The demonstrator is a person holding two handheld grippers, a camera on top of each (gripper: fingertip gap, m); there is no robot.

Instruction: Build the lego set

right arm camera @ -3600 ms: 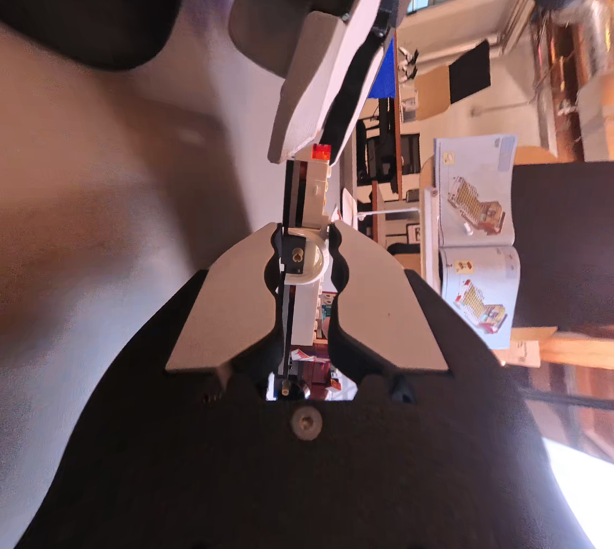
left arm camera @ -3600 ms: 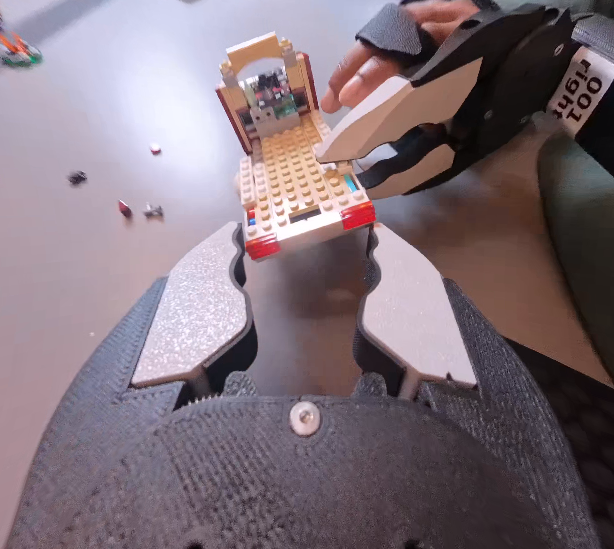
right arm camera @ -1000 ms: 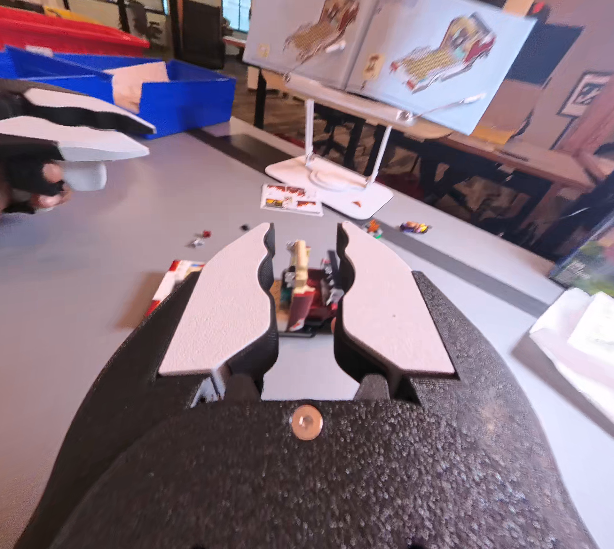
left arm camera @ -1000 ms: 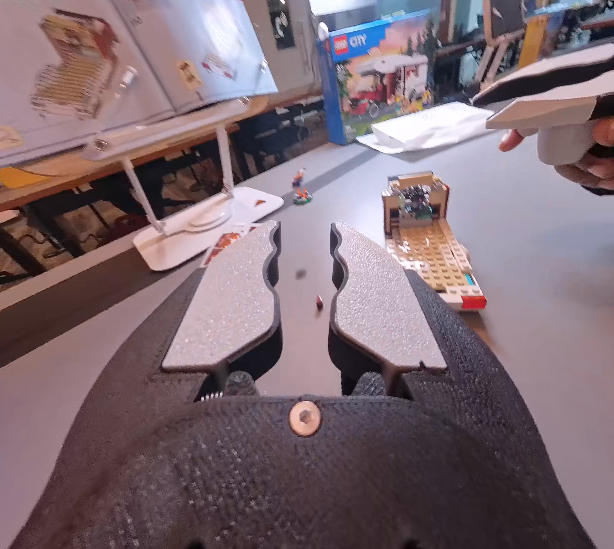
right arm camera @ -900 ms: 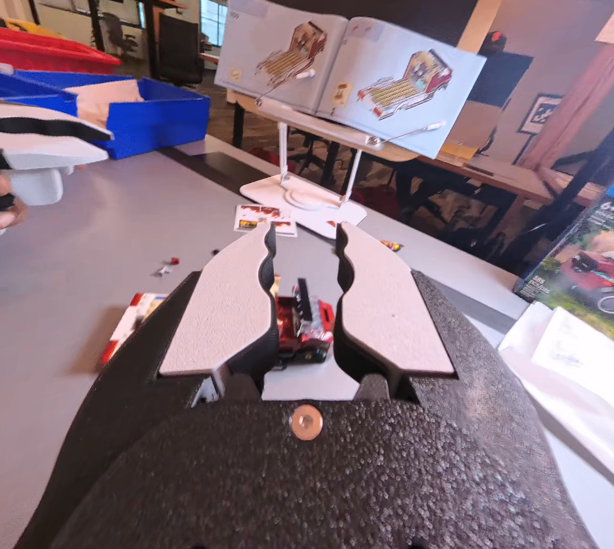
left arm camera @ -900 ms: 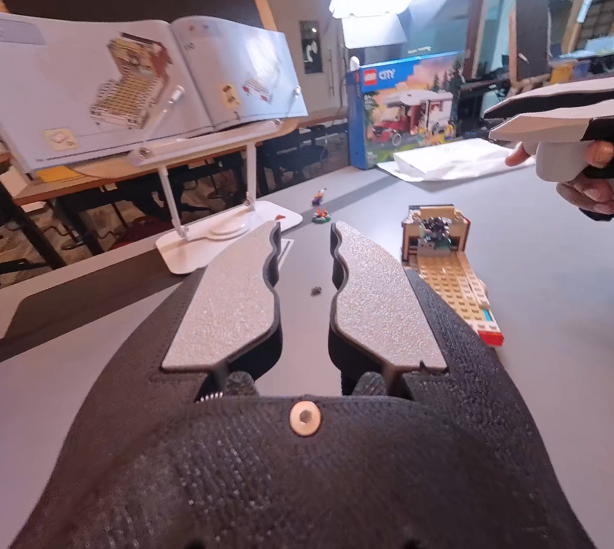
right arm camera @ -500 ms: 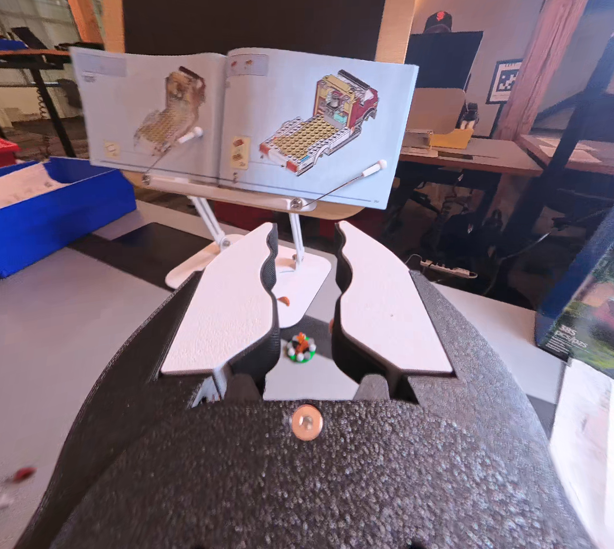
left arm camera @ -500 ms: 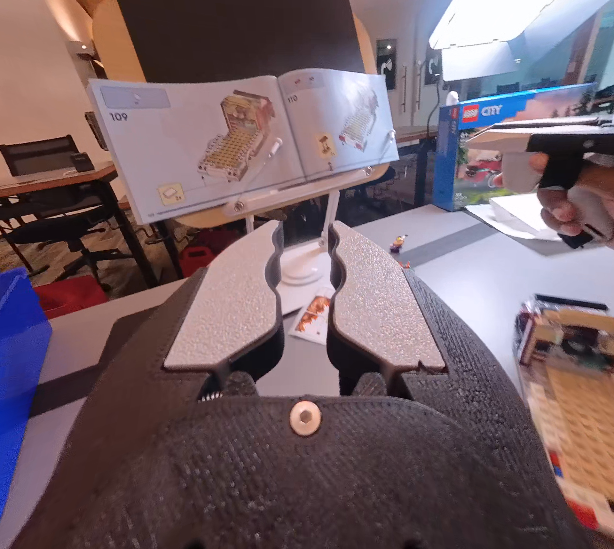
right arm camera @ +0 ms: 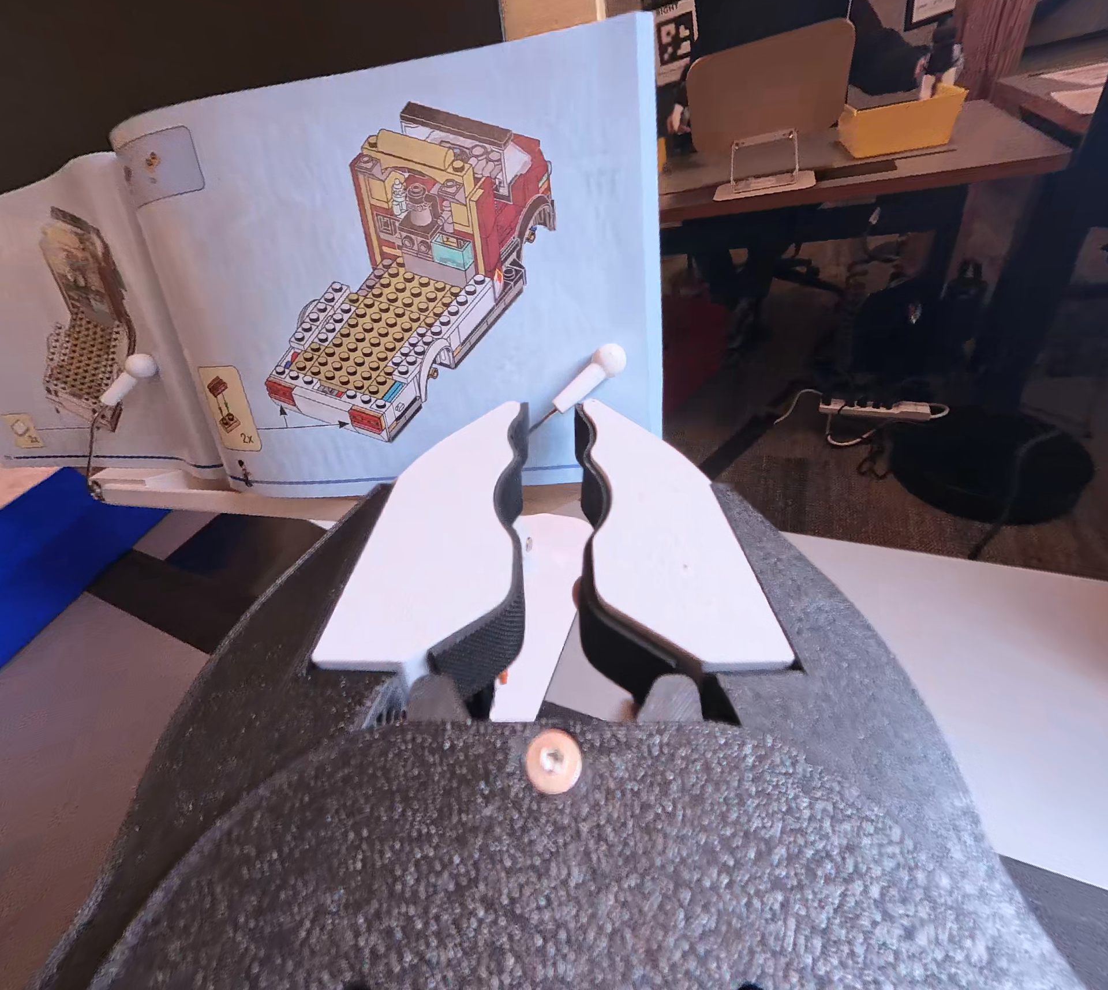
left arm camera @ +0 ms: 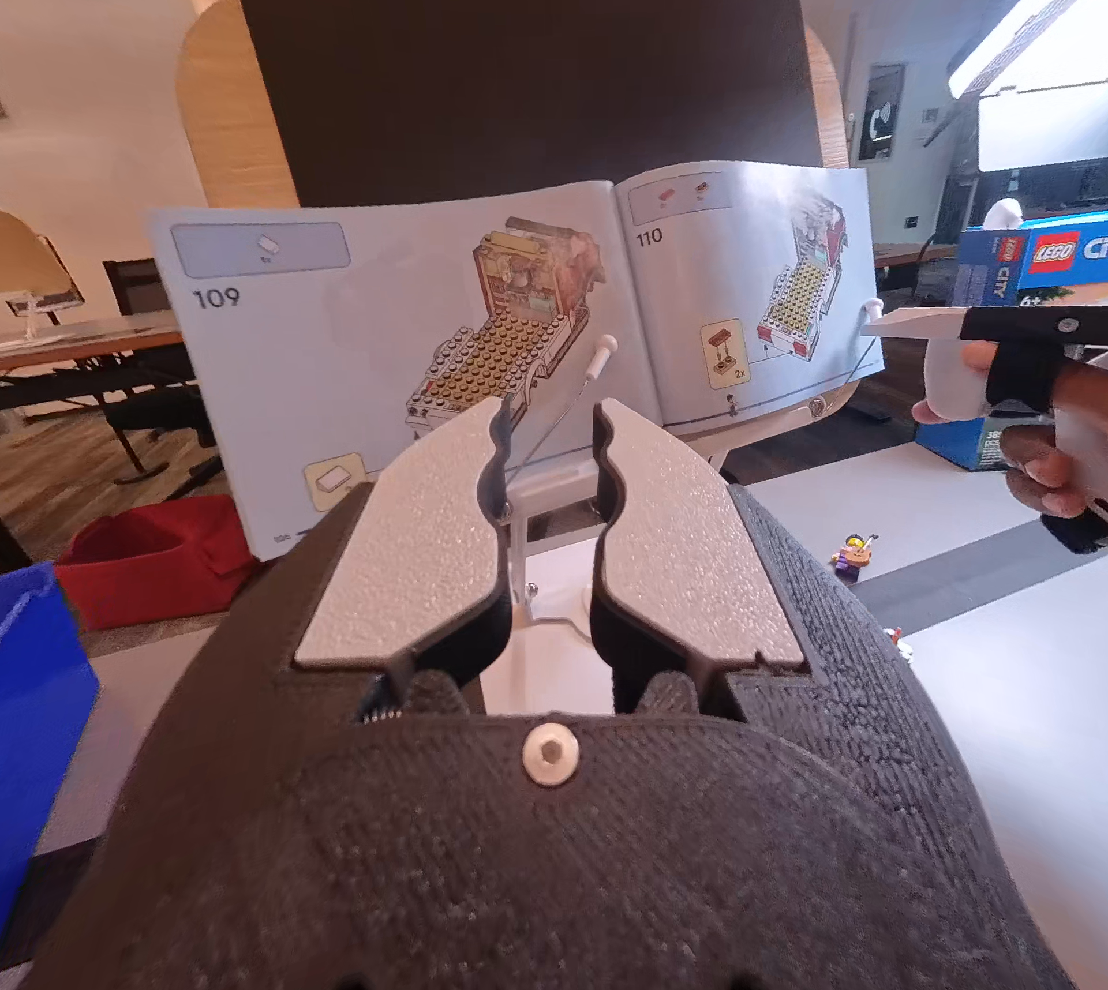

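Note:
The open instruction booklet [left arm camera: 419, 314] stands on a white stand [left arm camera: 557, 655] straight ahead of both grippers. Its pages picture a truck model with a tan studded bed. It also fills the right wrist view [right arm camera: 419, 254], held by white-tipped page clips [right arm camera: 590, 374]. My left gripper [left arm camera: 548, 410] is held up facing the booklet, its jaws a narrow gap apart with nothing between them. My right gripper [right arm camera: 548, 410] is likewise empty with a narrower gap. It also shows edge-on at the right of the left wrist view [left arm camera: 887, 326], held by a hand. The Lego model itself is out of view.
A small minifigure [left arm camera: 854, 556] lies on the grey table [left arm camera: 989, 721] right of the stand. A blue Lego box [left arm camera: 1031, 266] stands at the far right. A blue bin [left arm camera: 36, 721] is at the left edge, a red bin [left arm camera: 156, 559] on the floor beyond. Left tips to right tips: about 25 cm.
Both grippers have let go of the model, risen from the table and turned to face the booklet. The model has dropped out of both views. Jaw gaps are unchanged over the last second.

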